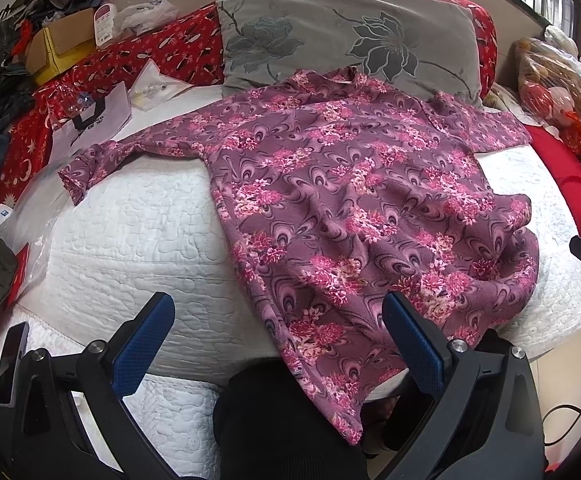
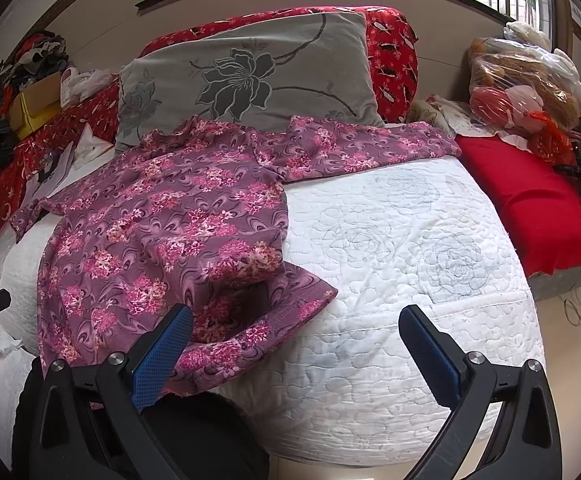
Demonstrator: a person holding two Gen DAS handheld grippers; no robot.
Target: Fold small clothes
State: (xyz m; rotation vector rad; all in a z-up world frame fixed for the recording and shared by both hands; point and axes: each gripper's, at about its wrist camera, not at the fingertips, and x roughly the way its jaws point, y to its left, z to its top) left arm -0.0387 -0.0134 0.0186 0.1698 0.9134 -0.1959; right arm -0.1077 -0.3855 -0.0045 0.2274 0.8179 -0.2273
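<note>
A purple shirt with pink flowers lies spread on the white quilted bed, sleeves out to both sides, collar against a grey pillow. Its hem hangs over the near bed edge. My left gripper is open and empty, its jaws either side of the hem's left corner. In the right wrist view the shirt lies left of centre with its right hem corner rumpled. My right gripper is open and empty just above the near bed edge, its left finger beside the rumpled hem.
A red cushion and bagged items lie at the right. Papers, a cardboard box and piled clothes crowd the left. A phone lies at the near left. A dark-clad leg is below the bed edge.
</note>
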